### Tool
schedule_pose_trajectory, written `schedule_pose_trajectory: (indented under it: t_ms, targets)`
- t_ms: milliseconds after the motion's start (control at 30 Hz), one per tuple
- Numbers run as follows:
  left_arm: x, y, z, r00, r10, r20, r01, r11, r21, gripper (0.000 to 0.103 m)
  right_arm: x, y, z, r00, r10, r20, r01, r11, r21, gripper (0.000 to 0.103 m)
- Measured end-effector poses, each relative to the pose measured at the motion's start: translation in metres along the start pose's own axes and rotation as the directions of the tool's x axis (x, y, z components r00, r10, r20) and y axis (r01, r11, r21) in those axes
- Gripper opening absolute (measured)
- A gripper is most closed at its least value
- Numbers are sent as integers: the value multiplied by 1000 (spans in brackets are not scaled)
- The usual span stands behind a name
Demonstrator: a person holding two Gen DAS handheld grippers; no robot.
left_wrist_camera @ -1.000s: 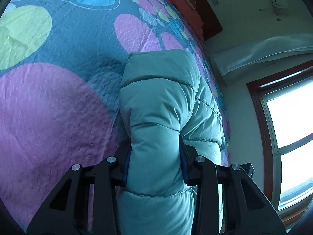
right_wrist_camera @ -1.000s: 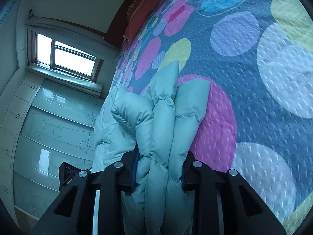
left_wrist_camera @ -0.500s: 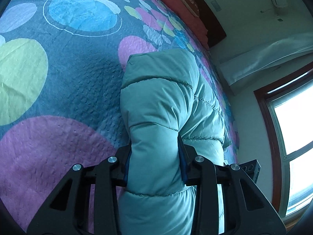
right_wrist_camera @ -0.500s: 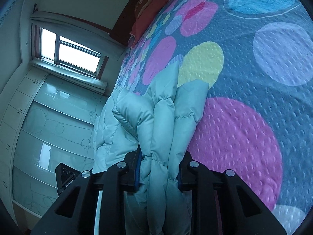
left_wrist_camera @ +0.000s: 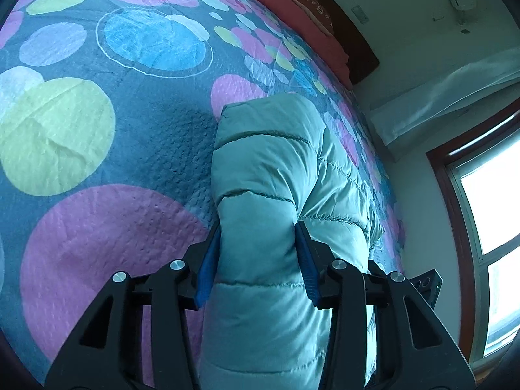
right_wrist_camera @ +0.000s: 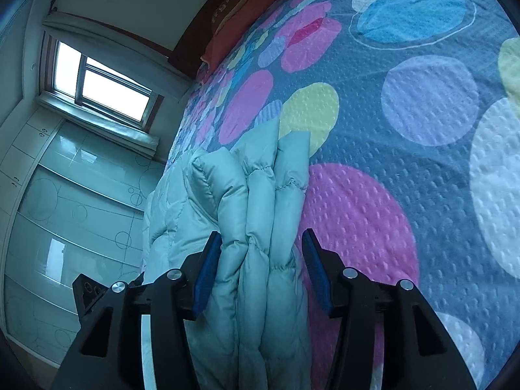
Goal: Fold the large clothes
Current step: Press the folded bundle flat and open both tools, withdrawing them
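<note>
Left wrist view: left claw [left_wrist_camera: 258, 243] clamped on teal puffer jacket [left_wrist_camera: 269, 175], above spotted bedspread [left_wrist_camera: 97, 104].
Right wrist view: right claw [right_wrist_camera: 261, 253] around bunched jacket folds, left pad pressing, right pad [right_wrist_camera: 317, 274] slightly apart from fabric. Jacket between both claws, over bedspread; red pillow [left_wrist_camera: 292, 22] beyond, window [right_wrist_camera: 97, 86] beside bed.

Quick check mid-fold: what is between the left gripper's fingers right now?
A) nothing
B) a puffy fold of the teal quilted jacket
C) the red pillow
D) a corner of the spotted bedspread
B: in the left wrist view the left gripper has its blue pads pressed against both sides of a thick fold of the teal quilted jacket, above the bedspread.
</note>
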State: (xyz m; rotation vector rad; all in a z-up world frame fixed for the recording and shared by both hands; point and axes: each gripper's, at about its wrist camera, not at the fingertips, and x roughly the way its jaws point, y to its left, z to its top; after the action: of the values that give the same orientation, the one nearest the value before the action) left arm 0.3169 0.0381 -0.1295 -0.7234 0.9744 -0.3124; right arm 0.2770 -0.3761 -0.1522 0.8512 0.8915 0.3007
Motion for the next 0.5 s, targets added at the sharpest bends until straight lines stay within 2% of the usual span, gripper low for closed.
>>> schedule_pose_trajectory:
  t_ms: [133, 267, 433, 500]
  targets:
    - [-21, -3, -7, 1000, -2, 24, 2, 1000, -1, 43, -29, 6, -10, 999, 2, 49, -2, 1000, 1, 51]
    - [-35, -9, -17, 999, -36, 27, 36, 999, -3, 43, -51, 26, -24, 996, 61, 70, -59, 998, -29, 51]
    - [-38, -16, -36, 998, -54, 14, 54, 999, 0, 43, -47, 56, -48, 990, 144, 10, -143, 987, -72, 51]
    - [-34, -17, -43, 999, -31, 10, 31, 999, 14, 43, -40, 59, -56, 992, 128, -18, -129, 988, -85, 51]
